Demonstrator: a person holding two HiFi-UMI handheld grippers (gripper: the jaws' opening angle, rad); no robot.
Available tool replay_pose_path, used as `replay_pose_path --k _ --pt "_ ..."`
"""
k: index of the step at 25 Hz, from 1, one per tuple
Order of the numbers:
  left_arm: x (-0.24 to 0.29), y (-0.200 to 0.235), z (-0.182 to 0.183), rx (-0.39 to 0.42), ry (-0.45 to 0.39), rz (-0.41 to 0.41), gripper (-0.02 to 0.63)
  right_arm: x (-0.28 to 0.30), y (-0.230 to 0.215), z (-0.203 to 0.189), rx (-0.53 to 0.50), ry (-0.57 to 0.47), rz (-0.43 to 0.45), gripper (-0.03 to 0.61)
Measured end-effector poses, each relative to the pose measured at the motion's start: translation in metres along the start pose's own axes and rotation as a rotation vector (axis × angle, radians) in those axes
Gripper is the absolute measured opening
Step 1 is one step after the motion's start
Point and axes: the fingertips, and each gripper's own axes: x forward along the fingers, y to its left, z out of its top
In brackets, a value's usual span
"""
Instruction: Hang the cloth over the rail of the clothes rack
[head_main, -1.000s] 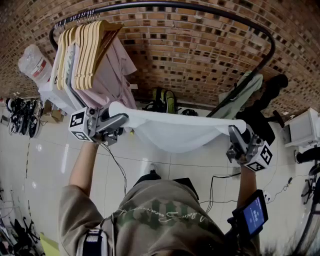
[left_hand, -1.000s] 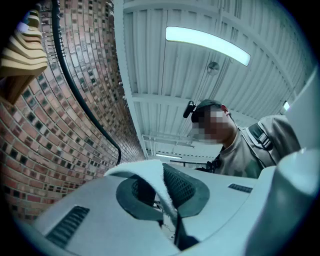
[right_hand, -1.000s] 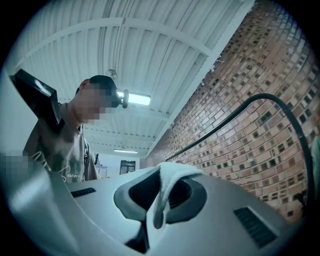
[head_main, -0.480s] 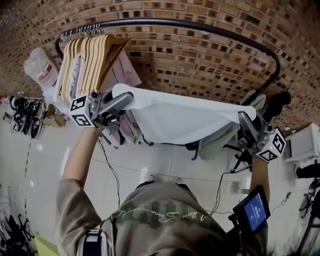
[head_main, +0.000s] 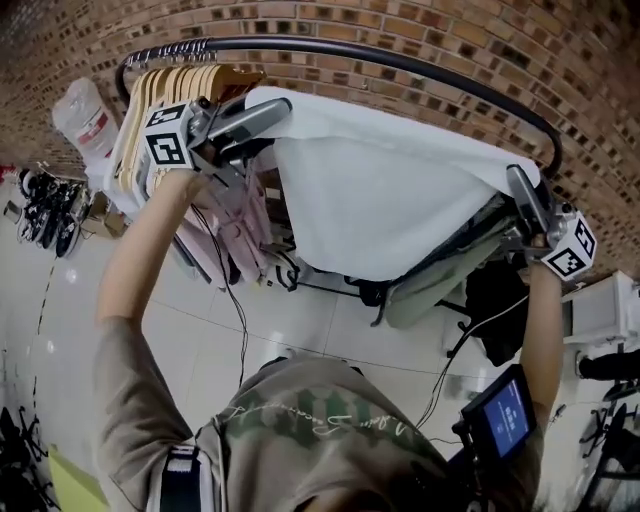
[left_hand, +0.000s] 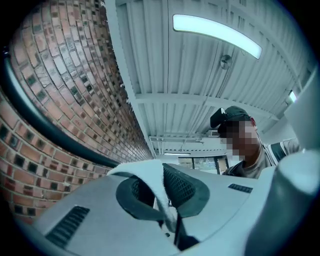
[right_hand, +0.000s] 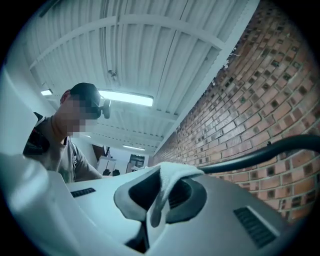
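Observation:
A white cloth (head_main: 390, 200) is stretched wide between my two grippers and sags below them. My left gripper (head_main: 278, 106) is shut on its left corner, next to the wooden hangers. My right gripper (head_main: 517, 183) is shut on the right corner, close under the right bend of the black rail (head_main: 400, 60). The cloth's top edge lies just on my side of the rail. Cloth (left_hand: 161, 187) is pinched between the left jaws, with the rail (left_hand: 45, 131) at the left. The right gripper view shows a fold of cloth (right_hand: 167, 181) between the jaws and the rail (right_hand: 260, 155) at the right.
Several wooden hangers (head_main: 165, 105) and pink garments (head_main: 235, 225) fill the rail's left end. A greenish garment (head_main: 440, 280) hangs at the right. A brick wall (head_main: 420, 25) stands behind the rack. Shoes (head_main: 40, 205), cables and a white box (head_main: 612, 298) are on the tiled floor.
Both grippers have risen and moved forward with the cloth, from waist height up to just short of the rail. The cloth stays stretched between them.

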Motion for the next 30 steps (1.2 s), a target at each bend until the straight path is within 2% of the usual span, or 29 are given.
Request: replay_pose_path --k 7,13,19,25,30 --pt "0.019 0.037 0.054 0.083 0.039 0.005 0.017 0.03 -0.042 0.039 -0.047 0.023 -0.015 0.015" --pt "0.022 0.071 0.082 0.068 0.041 0.017 0.017 0.048 -0.077 0.06 -0.092 0.035 -0.024 0.015" --pt "0.037 0.096 0.11 0.103 0.06 0.021 0.017 0.062 -0.107 0.084 -0.141 0.047 -0.056 0.015" --pt "0.051 0.126 0.139 0.149 0.086 0.088 0.017 0.077 -0.14 0.109 -0.158 0.035 -0.092 0.015" --pt "0.064 0.149 0.165 0.17 0.057 0.161 0.017 0.088 -0.162 0.133 -0.164 0.019 -0.124 0.015"
